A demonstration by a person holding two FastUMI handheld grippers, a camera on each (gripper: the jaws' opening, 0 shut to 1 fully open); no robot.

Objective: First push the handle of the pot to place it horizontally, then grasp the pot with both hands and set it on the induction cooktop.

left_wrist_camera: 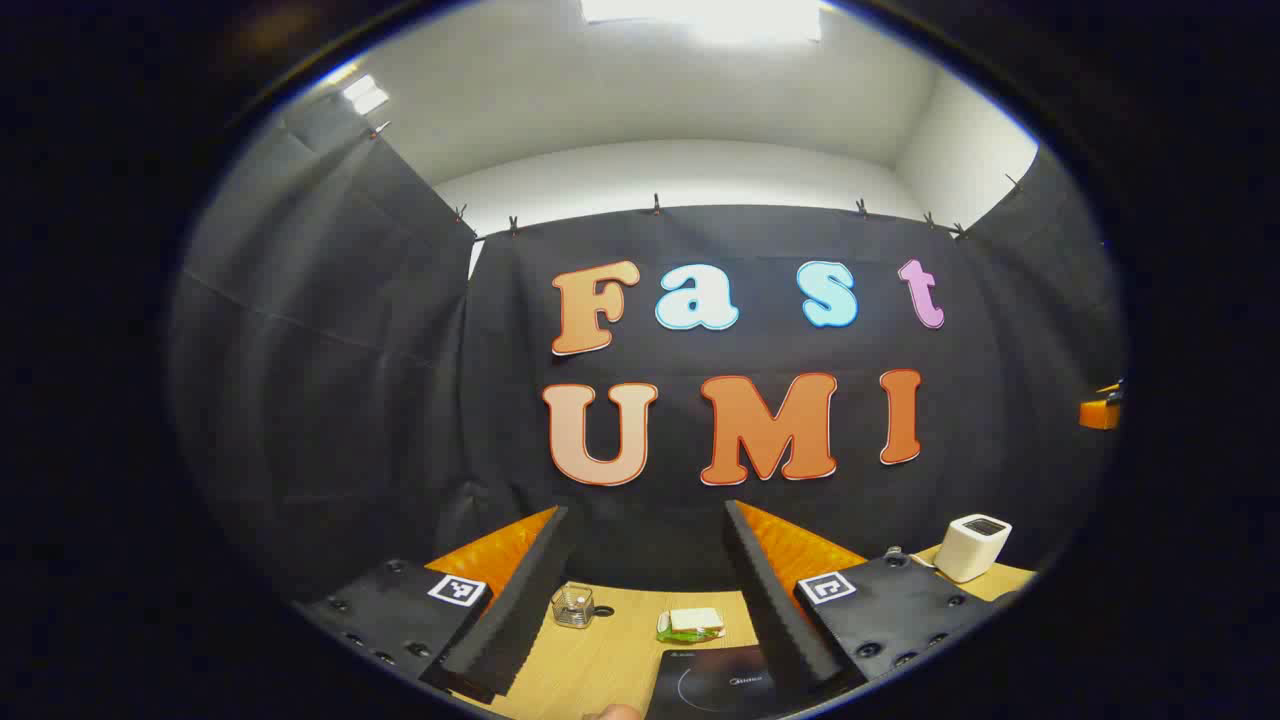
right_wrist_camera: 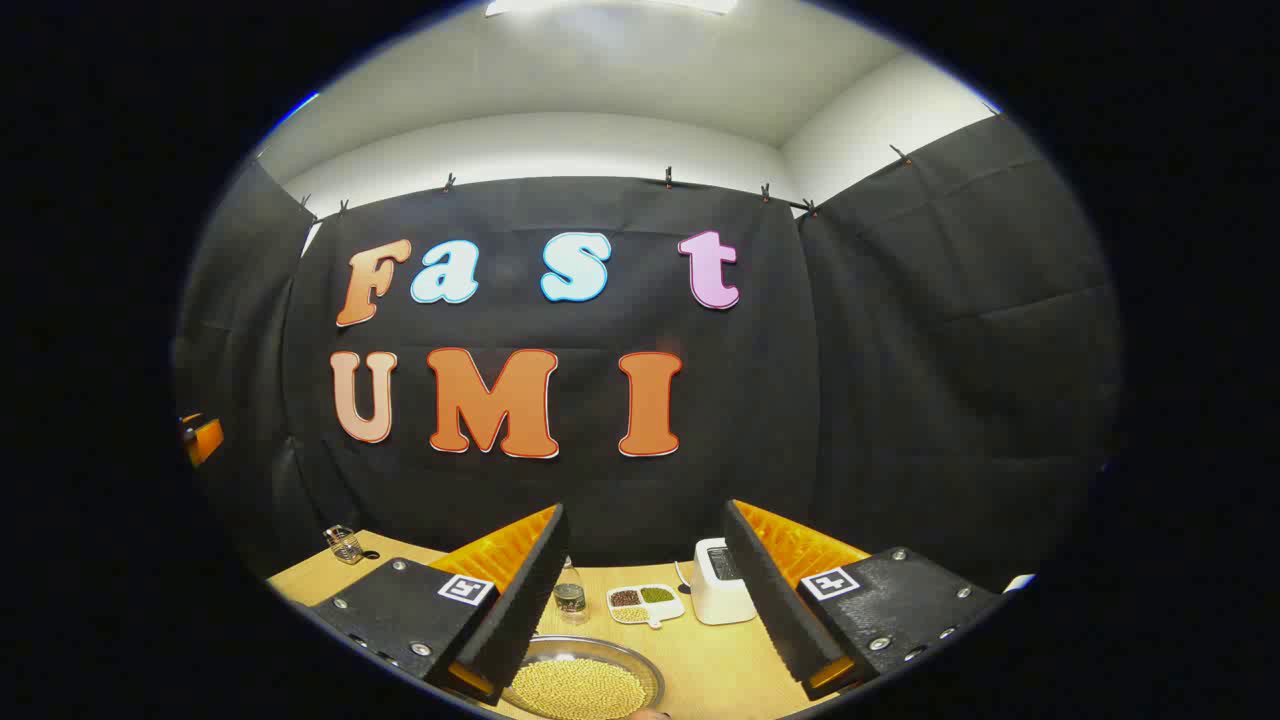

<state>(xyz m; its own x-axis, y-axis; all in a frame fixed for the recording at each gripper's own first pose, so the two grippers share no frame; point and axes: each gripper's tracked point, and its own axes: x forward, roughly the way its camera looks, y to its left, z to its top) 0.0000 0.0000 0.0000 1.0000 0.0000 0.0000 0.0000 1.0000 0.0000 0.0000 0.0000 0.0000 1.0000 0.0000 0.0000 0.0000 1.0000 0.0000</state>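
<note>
Left gripper [left_wrist_camera: 645, 590]: it is hovering above the worktop [left_wrist_camera: 600, 660], pointing at the black booth wall, its fingers [left_wrist_camera: 520, 600] standing wide apart and holding nothing.
Between the left fingers: a small clear glass jar [left_wrist_camera: 573, 605] is sitting on the wood, with a green-and-white sponge [left_wrist_camera: 690, 625] just to its right.
Induction cooktop [left_wrist_camera: 720, 685]: the flat black slab is lying at the near edge of the worktop, just below the sponge and reaching up to the left gripper's right-hand finger.
White toaster [left_wrist_camera: 972, 546]: it is standing farther off at the right end of the worktop.
Right gripper [right_wrist_camera: 645, 590]: it too is hanging over the worktop [right_wrist_camera: 720, 670], fingers [right_wrist_camera: 770, 600] spread wide around empty air.
Pot [right_wrist_camera: 582, 685]: the round metal vessel, full of yellowish beans, is sitting low between the right fingers, beside the left-hand one; I cannot make out its handle.
Behind the pot: a small bottle [right_wrist_camera: 570, 595], a white divided dish of beans [right_wrist_camera: 643, 603] and the toaster [right_wrist_camera: 722, 594] are lining up across the worktop.
Far left corner: another glass jar [right_wrist_camera: 345, 545] is standing alone.
</note>
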